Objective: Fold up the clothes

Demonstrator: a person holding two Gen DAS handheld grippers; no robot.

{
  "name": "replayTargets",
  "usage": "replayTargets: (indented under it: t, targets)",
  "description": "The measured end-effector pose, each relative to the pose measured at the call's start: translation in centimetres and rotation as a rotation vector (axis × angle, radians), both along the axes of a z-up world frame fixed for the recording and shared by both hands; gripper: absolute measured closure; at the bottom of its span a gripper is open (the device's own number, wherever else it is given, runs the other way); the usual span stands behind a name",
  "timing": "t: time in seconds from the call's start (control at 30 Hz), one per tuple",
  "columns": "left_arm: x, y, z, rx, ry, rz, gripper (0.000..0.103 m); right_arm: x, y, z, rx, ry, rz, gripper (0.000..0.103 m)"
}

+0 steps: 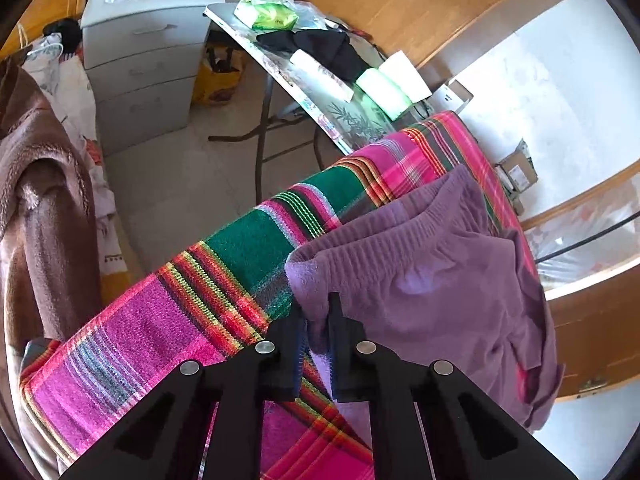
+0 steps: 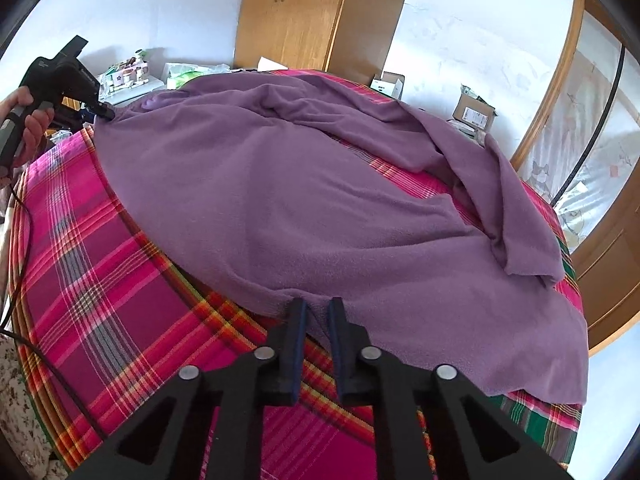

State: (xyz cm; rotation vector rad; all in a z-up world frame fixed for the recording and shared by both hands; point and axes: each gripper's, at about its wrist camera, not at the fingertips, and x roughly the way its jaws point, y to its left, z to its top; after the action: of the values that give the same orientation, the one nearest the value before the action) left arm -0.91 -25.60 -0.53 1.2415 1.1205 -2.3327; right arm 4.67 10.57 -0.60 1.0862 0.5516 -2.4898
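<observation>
The purple fleece garment lay spread on the plaid cloth, its waistband corner pinched in the nearly closed left gripper and its near edge nipped between the right gripper fingers.

No writing can be read in either view. Far ahead and to the right of the right tool, a cardboard box against the wall carries a white label, but its print is too small to make out. The other tool's black body, seen at far left in that view, bears a faint pale marking that is illegible. The packets on the folding table ahead of the left tool show only blurred print.
</observation>
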Motion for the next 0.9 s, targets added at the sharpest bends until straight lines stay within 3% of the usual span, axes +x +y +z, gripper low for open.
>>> replayTargets:
  t: [0.2, 0.9]
  targets:
    - [0.7, 0.4, 0.8, -0.032, 0.045, -0.01, 0.094, 0.3, 0.2, 0.4, -0.02, 0.004, -0.009, 0.1]
    - [2.4, -0.7, 0.9, 0.013, 0.09, 0.01, 0.095, 1.8, 1.3, 1.6, -0.063, 0.027, -0.022, 0.1]
